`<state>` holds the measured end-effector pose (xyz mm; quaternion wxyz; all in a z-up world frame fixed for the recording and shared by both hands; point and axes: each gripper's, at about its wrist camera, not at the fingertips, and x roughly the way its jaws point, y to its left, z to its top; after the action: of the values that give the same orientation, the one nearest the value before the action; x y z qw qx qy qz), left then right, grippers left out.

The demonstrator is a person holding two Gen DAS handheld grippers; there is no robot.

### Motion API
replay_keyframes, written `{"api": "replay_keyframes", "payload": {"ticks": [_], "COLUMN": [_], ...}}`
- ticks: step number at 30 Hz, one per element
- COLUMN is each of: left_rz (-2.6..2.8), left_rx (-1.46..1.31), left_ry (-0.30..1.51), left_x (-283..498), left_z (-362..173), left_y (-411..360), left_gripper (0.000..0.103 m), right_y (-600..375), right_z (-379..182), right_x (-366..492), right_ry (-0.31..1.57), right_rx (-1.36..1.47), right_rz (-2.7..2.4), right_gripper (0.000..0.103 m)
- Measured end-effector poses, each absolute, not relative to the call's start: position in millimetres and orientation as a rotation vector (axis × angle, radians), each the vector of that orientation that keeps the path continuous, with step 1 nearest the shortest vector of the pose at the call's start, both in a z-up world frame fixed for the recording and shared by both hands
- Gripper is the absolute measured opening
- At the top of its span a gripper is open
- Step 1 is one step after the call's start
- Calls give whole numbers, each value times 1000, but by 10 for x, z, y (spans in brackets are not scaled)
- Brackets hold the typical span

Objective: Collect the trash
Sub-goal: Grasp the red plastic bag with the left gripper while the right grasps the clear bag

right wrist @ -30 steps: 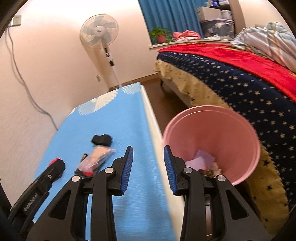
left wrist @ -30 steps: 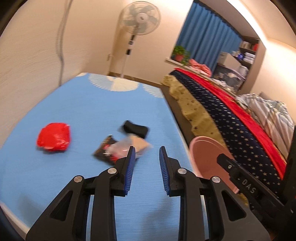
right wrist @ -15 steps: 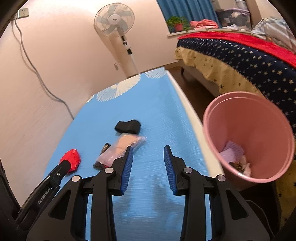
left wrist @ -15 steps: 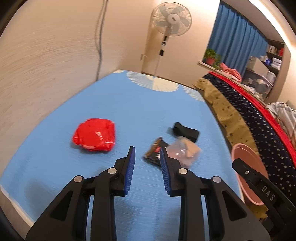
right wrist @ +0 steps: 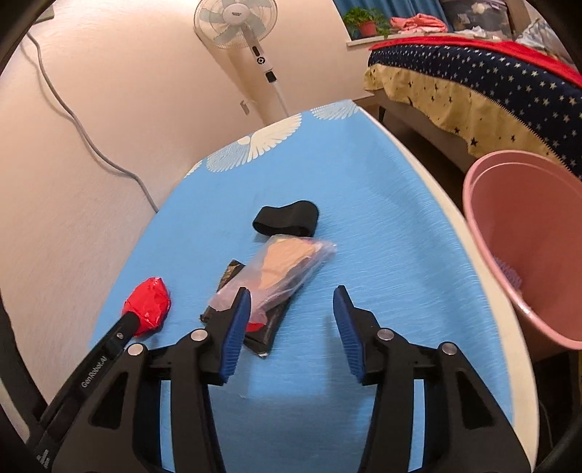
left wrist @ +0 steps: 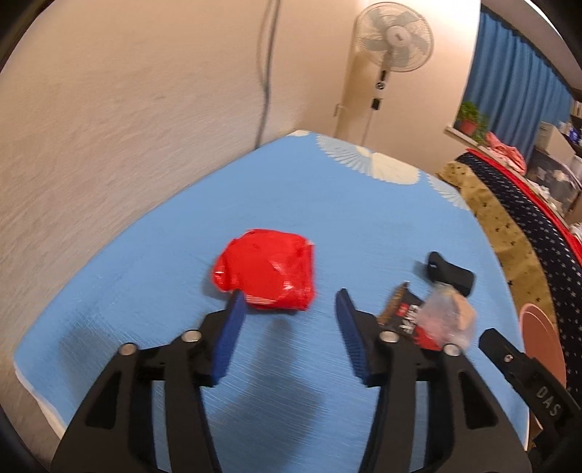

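A crumpled red wrapper (left wrist: 267, 271) lies on the blue table (left wrist: 145, 291), just beyond my left gripper (left wrist: 289, 298), whose jaws are opening with nothing between them. To its right lie a clear bag with tan contents (left wrist: 449, 316), a dark flat packet (left wrist: 405, 314) under it and a black band (left wrist: 449, 273). My right gripper (right wrist: 293, 294) hovers near the clear bag (right wrist: 287, 267); its jaws are opening too, empty, the left finger over the bag's near end. The red wrapper (right wrist: 149, 303) sits at its left. A pink bin (right wrist: 523, 240) stands off the table's right edge.
A wall with a hanging cable (left wrist: 263, 72) runs along the table's left side. A standing fan (right wrist: 242, 25) is behind the table's far end. A bed with a starred cover (right wrist: 473, 76) lies right of the bin. The other gripper's black finger (left wrist: 523, 378) shows at lower right.
Both grippers swung left and down toward the table, and their jaws widened. The red wrapper now sits ahead of the left gripper; the bin slid to the right edge of both views.
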<state>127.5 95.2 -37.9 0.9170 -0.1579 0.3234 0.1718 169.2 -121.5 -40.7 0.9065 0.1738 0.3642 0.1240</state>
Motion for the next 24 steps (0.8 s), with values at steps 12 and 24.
{"api": "replay_keyframes", "payload": {"ticks": [12,24], "left_rz": [409,387], "left_rx": [-415,-408], "left_ry": [754,793], "left_x": [1518,1598], "left_z": [-534,-597], "left_y": [1292,1243], "left_gripper": [79,65], "right_y": [-1049,-1018], "right_z": [-549,-543], "right_x": [1908,1891], "right_ry": [814,806], "right_rx": [358,348], "right_rz": [258,255], "right_gripper": [50,17]}}
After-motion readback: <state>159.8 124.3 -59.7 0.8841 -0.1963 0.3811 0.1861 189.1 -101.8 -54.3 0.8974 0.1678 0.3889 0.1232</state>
